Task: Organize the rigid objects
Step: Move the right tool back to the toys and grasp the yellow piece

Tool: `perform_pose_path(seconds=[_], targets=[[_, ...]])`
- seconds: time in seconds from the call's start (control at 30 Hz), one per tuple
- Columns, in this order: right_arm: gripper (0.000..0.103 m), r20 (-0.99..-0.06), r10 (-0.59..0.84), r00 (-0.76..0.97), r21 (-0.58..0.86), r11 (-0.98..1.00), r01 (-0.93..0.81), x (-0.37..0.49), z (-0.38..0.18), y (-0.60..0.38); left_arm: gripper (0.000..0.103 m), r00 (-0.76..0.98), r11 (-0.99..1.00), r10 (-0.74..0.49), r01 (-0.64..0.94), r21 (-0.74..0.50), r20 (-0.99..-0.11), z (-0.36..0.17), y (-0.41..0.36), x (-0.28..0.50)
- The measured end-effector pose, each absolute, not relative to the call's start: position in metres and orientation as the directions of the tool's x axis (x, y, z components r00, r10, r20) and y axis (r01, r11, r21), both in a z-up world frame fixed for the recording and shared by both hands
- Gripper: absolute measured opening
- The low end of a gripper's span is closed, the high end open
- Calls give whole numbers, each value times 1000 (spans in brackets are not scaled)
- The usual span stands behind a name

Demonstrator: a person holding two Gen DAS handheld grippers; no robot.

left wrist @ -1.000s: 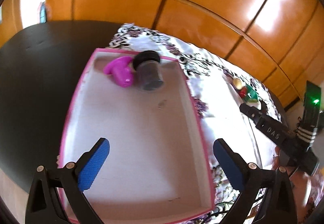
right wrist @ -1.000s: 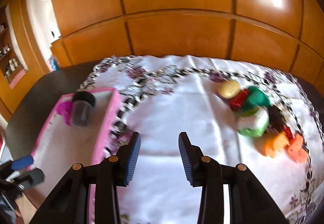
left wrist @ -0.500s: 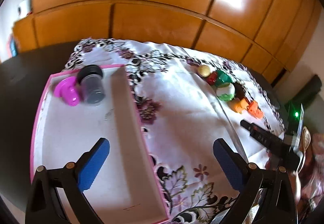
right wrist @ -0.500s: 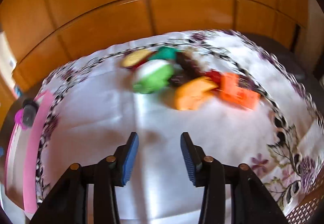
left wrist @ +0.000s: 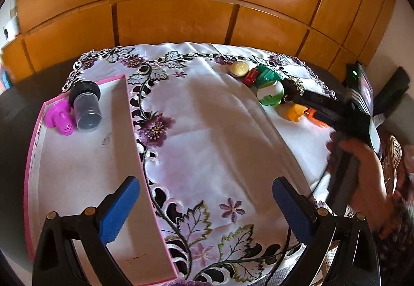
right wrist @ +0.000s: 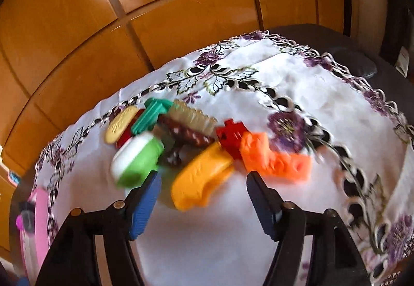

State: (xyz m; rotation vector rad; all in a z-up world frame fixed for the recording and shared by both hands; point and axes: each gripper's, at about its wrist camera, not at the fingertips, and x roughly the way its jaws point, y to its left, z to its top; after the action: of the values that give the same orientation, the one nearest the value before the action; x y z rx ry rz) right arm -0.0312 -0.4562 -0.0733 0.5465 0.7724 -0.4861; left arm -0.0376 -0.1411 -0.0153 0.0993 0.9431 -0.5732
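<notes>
A pink-rimmed tray lies at the left of the white embroidered cloth and holds a magenta plastic piece and a dark jar with a black lid. My left gripper is open and empty above the tray's right wall. A pile of small items lies at the far right: a gold lid, a green-and-white container, a yellow-orange piece, an orange piece, a red piece and a brown brush. My right gripper is open, its fingers either side of the yellow-orange piece, just short of it.
A wooden panelled wall runs behind the table. The dark table surface shows beyond the cloth on the left. In the left wrist view the person's hand holds the right gripper's body over the pile. The tray also shows at the far left of the right wrist view.
The left gripper has swung right, from over the tray to over its right wall and the cloth. The right gripper has opened wider and moved in close to the pile.
</notes>
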Motion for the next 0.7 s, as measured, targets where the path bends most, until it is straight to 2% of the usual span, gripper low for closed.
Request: perform_pose_path(seconds=[0.17,0.23,0.3,0.4,0.7], targets=[[69,-784,-208,585,231,777,586,-18,-83,-457,103,455,851,-410,503,-152,-791,-17,-145,-38],[63,-789,-206,580,218,788,576,-18,-88,-458,103,462,852,-402,505,-138,-791,-17,-147,-38],[45,-786,-198,585,217,799,561,-21,-91,-460,103,470,849,-393,516,-115,-790,-16,-152,-38],[31,-776,-182,604,213,825,523,-30,-91,-461,103,474,843,-395,529,-104,-787,-15,-160,-36],[29,-726,-125,676,279,845,456,-58,-94,-466,103,470,823,-416,559,-103,-779,-8,-205,-20]])
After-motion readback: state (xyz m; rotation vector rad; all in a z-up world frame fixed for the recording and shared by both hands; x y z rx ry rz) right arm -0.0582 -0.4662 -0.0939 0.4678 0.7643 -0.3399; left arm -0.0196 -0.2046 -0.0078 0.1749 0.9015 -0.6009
